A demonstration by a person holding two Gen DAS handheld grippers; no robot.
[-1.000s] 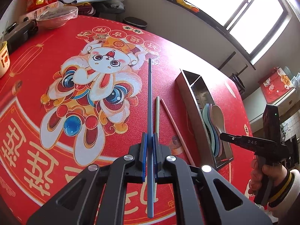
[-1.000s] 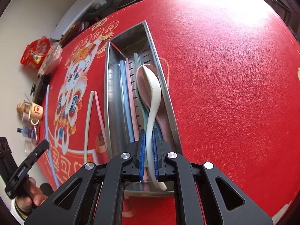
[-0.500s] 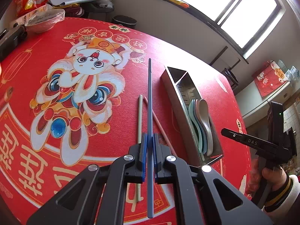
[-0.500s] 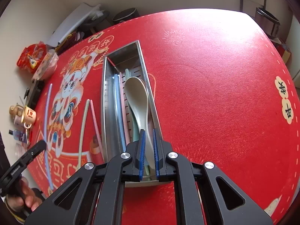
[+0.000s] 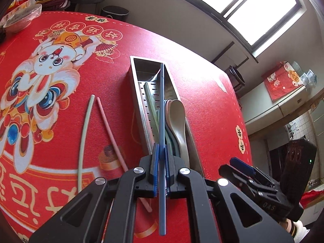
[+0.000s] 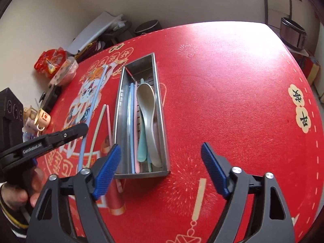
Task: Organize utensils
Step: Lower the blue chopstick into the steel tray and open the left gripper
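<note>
The left hand-held gripper (image 5: 160,168) is closed tight on a blue chopstick (image 5: 161,109) above the metal tray (image 5: 139,101); the right hand-held gripper (image 6: 160,168) stands wide open, holding nothing.

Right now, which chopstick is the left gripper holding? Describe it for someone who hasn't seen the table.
On the red tablecloth lies a long metal tray. The left gripper is shut on the blue chopstick above it; the green chopstick and pink chopstick lie flat beside the tray.
</note>
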